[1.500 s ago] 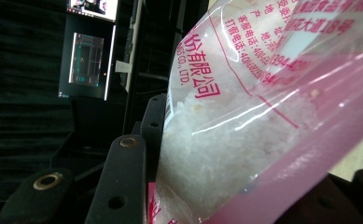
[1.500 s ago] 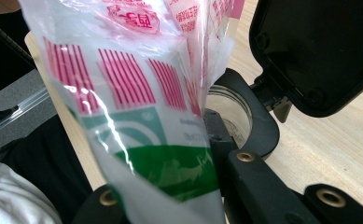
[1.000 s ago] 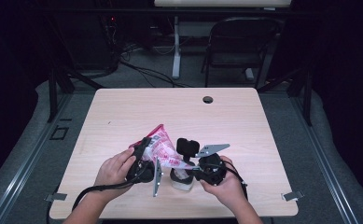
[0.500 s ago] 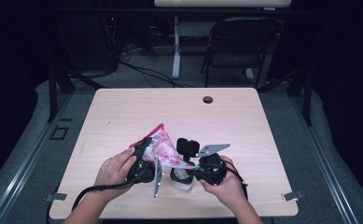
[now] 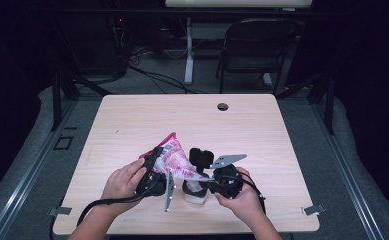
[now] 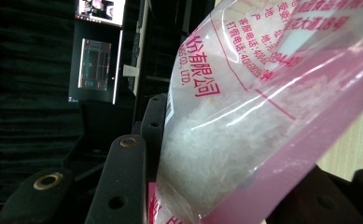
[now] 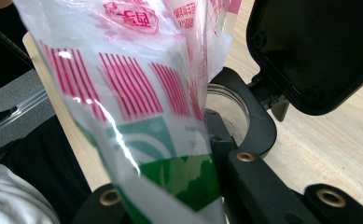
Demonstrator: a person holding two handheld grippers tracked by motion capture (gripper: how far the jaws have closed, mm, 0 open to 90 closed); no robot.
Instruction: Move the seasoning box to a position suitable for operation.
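Both tongs, the left tongs (image 5: 158, 159) and the right tongs (image 5: 202, 176), pinch the soft, floppy bag (image 5: 178, 161) of white grains over the open jar (image 5: 194, 192) on the worktop (image 5: 262, 135). It looks light and slippery; holding its corners seems best.

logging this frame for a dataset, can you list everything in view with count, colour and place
plastic bag: 1, clear with pink and green print, white grains inside, held tilted above the near middle of the table, one corner over the jar
jar: 1, clear with black rim, black flip lid standing open, near middle of table
table: 1, light wood, centre, round cable hole near far edge
folding chair: 1, dark, on the floor behind the table
floor cables: several, dark, behind the table
monitors: 2, lit, in the dark background of the left gripper view
left gripper: 1, black, closed on the bag
right gripper: 1, black, closed on the bag's lower corner beside the jar
hands: 2, at the near edge, one per gripper
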